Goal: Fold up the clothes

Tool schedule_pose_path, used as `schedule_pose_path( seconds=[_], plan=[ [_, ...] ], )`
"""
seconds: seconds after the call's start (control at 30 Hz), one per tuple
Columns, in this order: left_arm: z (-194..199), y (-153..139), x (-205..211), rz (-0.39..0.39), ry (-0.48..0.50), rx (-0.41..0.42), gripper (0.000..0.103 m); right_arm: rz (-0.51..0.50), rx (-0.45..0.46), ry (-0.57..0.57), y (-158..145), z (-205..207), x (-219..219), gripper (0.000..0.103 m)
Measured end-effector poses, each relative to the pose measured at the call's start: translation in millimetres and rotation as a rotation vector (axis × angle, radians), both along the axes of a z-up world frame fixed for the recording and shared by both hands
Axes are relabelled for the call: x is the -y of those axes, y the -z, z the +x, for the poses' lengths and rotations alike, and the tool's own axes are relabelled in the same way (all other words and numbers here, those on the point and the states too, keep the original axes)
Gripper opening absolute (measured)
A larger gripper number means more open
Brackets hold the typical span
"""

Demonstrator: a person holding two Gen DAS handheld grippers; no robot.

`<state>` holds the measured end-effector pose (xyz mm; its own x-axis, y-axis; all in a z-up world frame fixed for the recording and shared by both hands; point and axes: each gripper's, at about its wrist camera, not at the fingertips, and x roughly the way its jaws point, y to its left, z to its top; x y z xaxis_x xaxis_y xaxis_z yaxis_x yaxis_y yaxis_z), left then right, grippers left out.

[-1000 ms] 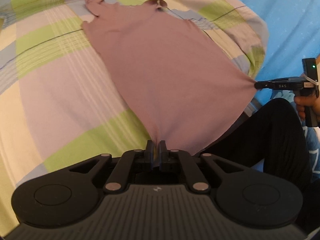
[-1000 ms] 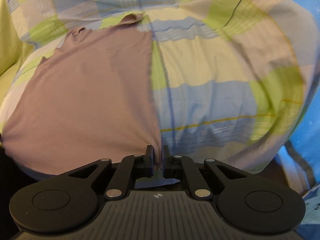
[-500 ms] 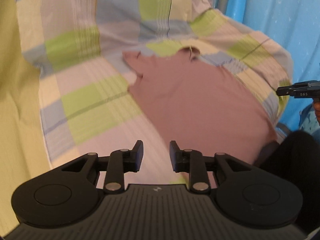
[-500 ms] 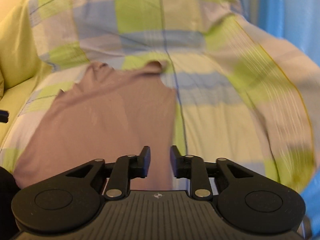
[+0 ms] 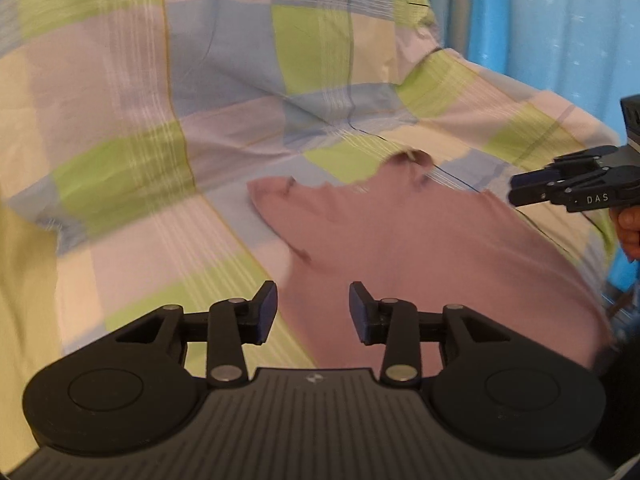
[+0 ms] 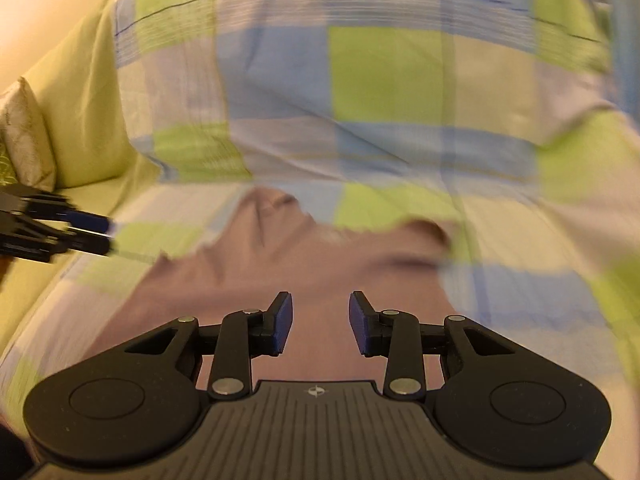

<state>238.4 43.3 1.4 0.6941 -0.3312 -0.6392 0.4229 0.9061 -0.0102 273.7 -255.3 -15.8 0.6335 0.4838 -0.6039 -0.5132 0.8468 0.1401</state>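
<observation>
A mauve sleeveless top (image 5: 420,248) lies spread flat on the checked bedsheet (image 5: 160,160), neckline and straps at the far end. My left gripper (image 5: 313,312) hovers open above the top's left edge, nothing between its fingers. In the left wrist view the right gripper (image 5: 516,190) juts in from the right edge, over the top's right shoulder. In the right wrist view the same top (image 6: 320,272) fills the lower middle, and my right gripper (image 6: 320,322) stands open above it, empty. The left gripper (image 6: 106,236) reaches in there from the left, blurred.
A blue curtain (image 5: 552,32) hangs at the right behind the bed. The checked sheet (image 6: 384,80) rises over a mound at the back. A yellow-green cover (image 6: 80,120) and a patterned cushion (image 6: 24,140) lie at the left. A hand (image 5: 628,232) holds the right gripper.
Both grippers let go of the top's hem corners, opened and moved forward along the garment toward its shoulders. The top now lies loose on the sheet.
</observation>
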Motion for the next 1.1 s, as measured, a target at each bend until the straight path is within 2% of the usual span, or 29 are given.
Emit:
schedule_pose_path(
  seconds=[0.13,0.27,0.4,0.57,0.6,0.63,0.67,0.7,0.77,0.83,0.97,1.1],
  plan=[
    [70,17,0,-0.042,-0.008,-0.012,0.032,0.032,-0.045,-0.059,13,57,-36,0.035],
    [108,22,4,-0.072,-0.023,-0.061,0.031,0.037,-0.134,-0.085,19,82,-59,0.035],
    [140,27,10,-0.055,-0.023,-0.121,0.031,0.017,-0.204,-0.089,18,95,-62,0.035],
    [188,45,8,-0.100,-0.041,-0.246,0.031,0.006,-0.296,-0.063,22,115,-51,0.035],
    [196,48,8,-0.114,-0.037,-0.269,0.026,0.010,-0.313,-0.054,23,120,-49,0.035],
    [200,49,7,-0.136,-0.026,-0.301,0.017,0.014,-0.326,-0.048,24,124,-48,0.035],
    [205,50,7,-0.160,-0.014,-0.333,0.000,0.018,-0.340,-0.044,24,128,-47,0.035],
    [209,51,6,-0.183,-0.002,-0.366,0.000,0.023,-0.352,-0.047,25,131,-47,0.035],
    [213,47,2,-0.265,0.023,-0.409,0.000,0.042,-0.374,-0.074,27,137,-50,0.035],
    [219,42,-6,-0.394,0.031,-0.455,0.000,0.068,-0.396,-0.114,28,142,-55,0.035],
    [232,44,-32,-0.644,-0.050,-0.480,0.000,0.143,-0.426,-0.195,33,158,-72,0.039],
    [234,55,-50,-0.792,-0.123,-0.483,0.000,0.230,-0.466,-0.210,44,180,-86,0.046]
  ],
)
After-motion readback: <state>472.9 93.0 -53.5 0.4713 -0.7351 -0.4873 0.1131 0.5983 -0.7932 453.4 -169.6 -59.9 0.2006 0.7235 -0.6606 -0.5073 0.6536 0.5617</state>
